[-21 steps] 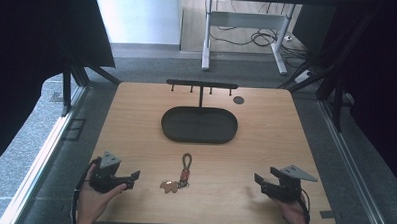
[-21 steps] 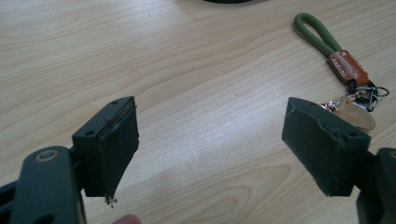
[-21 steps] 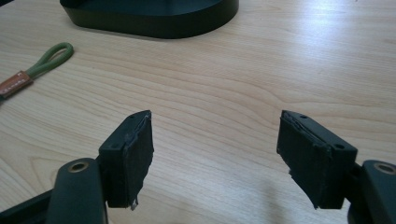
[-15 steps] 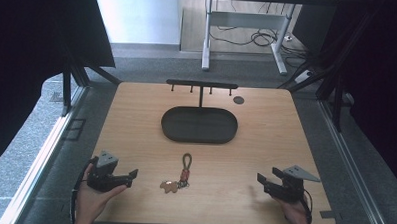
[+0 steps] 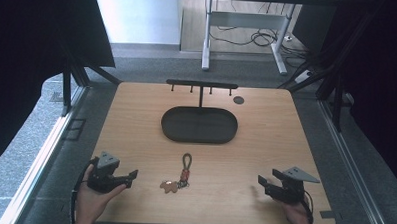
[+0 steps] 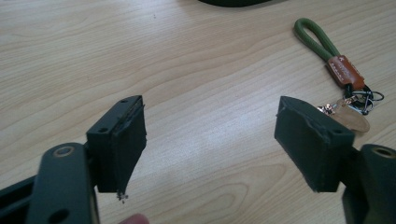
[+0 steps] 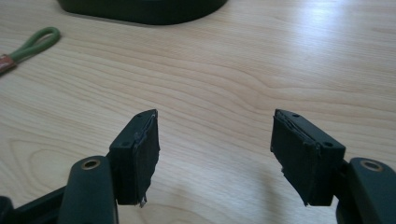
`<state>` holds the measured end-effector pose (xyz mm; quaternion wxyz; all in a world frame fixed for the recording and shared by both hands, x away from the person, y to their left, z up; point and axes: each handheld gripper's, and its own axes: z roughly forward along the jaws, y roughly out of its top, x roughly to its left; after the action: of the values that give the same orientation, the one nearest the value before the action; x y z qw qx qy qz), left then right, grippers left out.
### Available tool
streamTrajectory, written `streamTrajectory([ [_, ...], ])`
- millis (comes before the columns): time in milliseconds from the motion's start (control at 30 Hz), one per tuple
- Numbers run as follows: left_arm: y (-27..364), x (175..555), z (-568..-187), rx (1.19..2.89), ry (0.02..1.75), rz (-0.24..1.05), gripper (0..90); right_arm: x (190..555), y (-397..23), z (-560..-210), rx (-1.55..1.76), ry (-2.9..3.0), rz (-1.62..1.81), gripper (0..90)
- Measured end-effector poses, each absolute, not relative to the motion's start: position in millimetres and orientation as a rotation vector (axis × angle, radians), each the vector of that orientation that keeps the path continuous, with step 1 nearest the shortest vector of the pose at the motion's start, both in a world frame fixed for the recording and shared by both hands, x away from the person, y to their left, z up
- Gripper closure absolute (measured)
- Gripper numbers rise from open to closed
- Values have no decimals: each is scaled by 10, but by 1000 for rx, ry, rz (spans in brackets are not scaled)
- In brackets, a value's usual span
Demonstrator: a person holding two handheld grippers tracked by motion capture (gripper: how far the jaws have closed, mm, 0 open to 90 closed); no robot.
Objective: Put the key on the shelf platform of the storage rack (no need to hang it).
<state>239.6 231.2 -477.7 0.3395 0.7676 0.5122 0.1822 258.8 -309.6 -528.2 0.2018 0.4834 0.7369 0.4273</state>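
Drawn back slightly toward the near edge since the earlier frame: left tongs (image 5: 132, 175) and right tongs (image 5: 260, 180). Two tongs, both spread wide, nothing between the jaws. One keychain (image 5: 180, 177) flat on the desk (image 5: 266, 134), between them, nearer the left. One dark tray (image 5: 199, 124) behind it, one hook rack (image 5: 202, 85) beyond.

The left gripper's finger (image 6: 310, 140) hides part of the keychain's (image 6: 343, 74) brown charm.
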Motion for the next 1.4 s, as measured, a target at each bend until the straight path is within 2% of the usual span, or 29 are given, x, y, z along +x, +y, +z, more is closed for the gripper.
streamTrajectory([
  [33,2321,2407,-4779,2003,1331,475,294,2580,-3074,-5294,1346,2067,1183,334],
  [100,2340,2433,-4782,2008,1314,453,417,2581,-3045,-5315,1343,2080,1168,335],
  [267,2368,2422,-4751,1996,1290,474,617,2599,-3029,-5318,1375,2052,1169,338],
  [567,2385,2420,-4637,1995,1284,501,883,2572,-3019,-5345,1427,2021,1164,339],
  [700,2305,2471,-4631,2032,1255,480,900,2597,-3013,-5309,1431,2013,1185,340],
  [933,1991,2646,-4545,2063,1156,418,900,2532,-3042,-5288,1417,1996,1212,344],
  [1200,1612,2733,-4617,2105,1092,381,900,2441,-3181,-5304,1437,1977,1219,350],
  [1400,1511,2804,-4598,2087,1061,367,900,2461,-3151,-5317,1425,1991,1206,352],
])
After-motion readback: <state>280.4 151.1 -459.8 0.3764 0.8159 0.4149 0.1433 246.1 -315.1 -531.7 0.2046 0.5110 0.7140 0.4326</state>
